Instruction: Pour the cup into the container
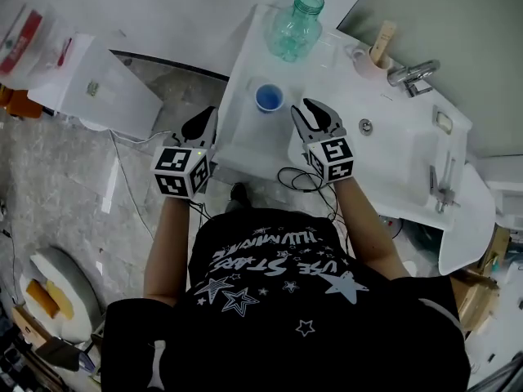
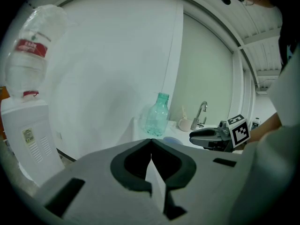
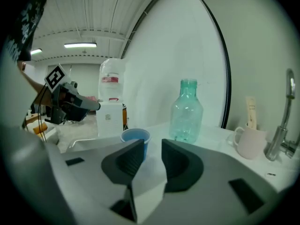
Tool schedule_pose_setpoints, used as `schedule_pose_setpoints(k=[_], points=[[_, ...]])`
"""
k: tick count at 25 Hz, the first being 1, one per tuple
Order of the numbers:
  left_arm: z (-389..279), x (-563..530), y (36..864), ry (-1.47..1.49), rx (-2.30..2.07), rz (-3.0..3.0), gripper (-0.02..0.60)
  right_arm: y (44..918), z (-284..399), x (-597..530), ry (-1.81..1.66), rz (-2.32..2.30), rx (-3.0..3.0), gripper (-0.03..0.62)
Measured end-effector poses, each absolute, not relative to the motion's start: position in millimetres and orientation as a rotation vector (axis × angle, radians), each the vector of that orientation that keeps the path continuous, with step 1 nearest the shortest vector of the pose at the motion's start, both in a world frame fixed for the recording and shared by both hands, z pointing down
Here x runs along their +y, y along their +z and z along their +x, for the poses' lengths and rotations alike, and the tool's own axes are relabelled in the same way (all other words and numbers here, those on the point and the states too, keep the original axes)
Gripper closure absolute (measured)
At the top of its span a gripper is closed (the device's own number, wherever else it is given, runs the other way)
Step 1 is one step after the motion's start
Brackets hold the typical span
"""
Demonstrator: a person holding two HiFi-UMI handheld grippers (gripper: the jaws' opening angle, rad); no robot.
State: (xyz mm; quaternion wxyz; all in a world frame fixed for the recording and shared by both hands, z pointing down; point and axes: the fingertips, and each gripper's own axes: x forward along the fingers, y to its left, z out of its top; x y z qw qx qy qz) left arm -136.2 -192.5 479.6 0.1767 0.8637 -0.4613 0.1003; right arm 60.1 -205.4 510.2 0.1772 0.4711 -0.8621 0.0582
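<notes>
one blue cup [image 1: 269,97], one green bottle [image 1: 294,27]; left tongs [image 1: 199,126] pressed together, right tongs [image 1: 315,109] slightly spread, empty.

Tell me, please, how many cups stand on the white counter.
2. A blue cup stands in front of the green bottle; a pale mug sits beside the faucet. Others may be hidden.

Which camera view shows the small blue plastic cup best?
The head view: the small blue plastic cup shows whole from above, open rim included. The right gripper view shows its side, partly behind a jaw; the left gripper view shows only a bluish sliver.
</notes>
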Motion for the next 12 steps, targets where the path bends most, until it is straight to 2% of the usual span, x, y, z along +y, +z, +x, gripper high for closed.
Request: schedule_pose_setpoints(k=[6, 12], points=[[-115, -158, 476, 0.281, -1.352, 2.401, 0.569, 492, 71, -188, 0.125, 1.311, -2.497, 0.582], [-89, -125, 469, 0.287, -1.394, 2.405, 0.569, 480, 83, -165, 0.126, 1.281, -2.55, 0.588]])
